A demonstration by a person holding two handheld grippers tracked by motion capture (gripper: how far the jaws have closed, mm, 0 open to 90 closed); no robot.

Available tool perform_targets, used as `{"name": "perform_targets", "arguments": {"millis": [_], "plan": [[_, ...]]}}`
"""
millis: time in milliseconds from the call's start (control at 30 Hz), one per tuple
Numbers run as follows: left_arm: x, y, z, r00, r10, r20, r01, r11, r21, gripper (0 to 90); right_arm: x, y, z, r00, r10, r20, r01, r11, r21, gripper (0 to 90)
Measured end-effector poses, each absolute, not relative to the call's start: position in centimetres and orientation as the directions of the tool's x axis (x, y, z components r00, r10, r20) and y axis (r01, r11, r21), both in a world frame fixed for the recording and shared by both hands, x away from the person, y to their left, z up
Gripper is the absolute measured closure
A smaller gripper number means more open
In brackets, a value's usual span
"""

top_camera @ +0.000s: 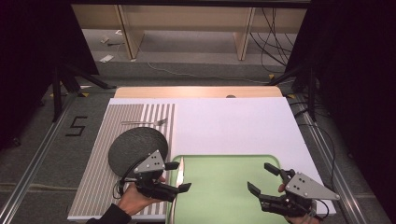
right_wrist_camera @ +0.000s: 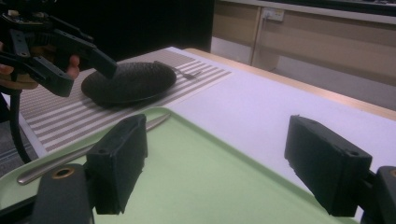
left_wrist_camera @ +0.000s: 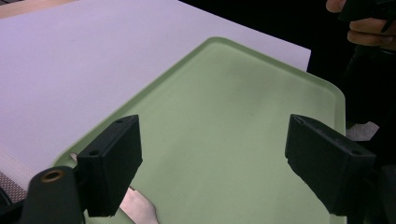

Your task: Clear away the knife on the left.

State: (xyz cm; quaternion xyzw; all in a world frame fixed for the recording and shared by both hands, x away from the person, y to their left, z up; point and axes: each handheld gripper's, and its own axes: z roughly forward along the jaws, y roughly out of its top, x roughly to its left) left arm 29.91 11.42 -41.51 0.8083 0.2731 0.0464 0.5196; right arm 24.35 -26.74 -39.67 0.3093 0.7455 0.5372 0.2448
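- Knife (top_camera: pixel 180 171) on the left edge of the green tray (top_camera: pixel 224 196), blade pointing away, handle toward the person.
- Left gripper (top_camera: pixel 180 176) just over the knife, jaws spread wide, nothing between them.
- Right gripper (top_camera: pixel 262 179) above the tray's right side, jaws likewise spread and empty.
- Dark plate (top_camera: pixel 137 148) on the striped placemat (top_camera: pixel 100 168), just left of the tray.
- Fork (top_camera: pixel 144 122) beyond the plate, lying crosswise.
- All on a white tabletop (top_camera: pixel 233 126).

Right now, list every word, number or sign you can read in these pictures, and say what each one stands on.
"5": black strokes on the grey floor left of the table, at.
No readable text on the green tray, the dark plate, the striped mat, the fork or either gripper.
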Motion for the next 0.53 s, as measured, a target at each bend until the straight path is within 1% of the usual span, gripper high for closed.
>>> {"name": "perform_targets", "arguments": {"millis": [200,533], "plan": [[29.73,11.74,-41.67,0.839,0.504,-0.206,0.395,-0.302,0.867,18.5,24.40,-26.76,-39.69,-0.689,0.724,-0.032,0.199,0.231,0.952,22.0],[29.84,11.56,-41.79,0.841,0.498,-0.211,0.399,-0.308,0.864,18.4,24.41,-26.74,-39.70,-0.690,0.723,-0.033,0.197,0.231,0.953,22.0]]}}
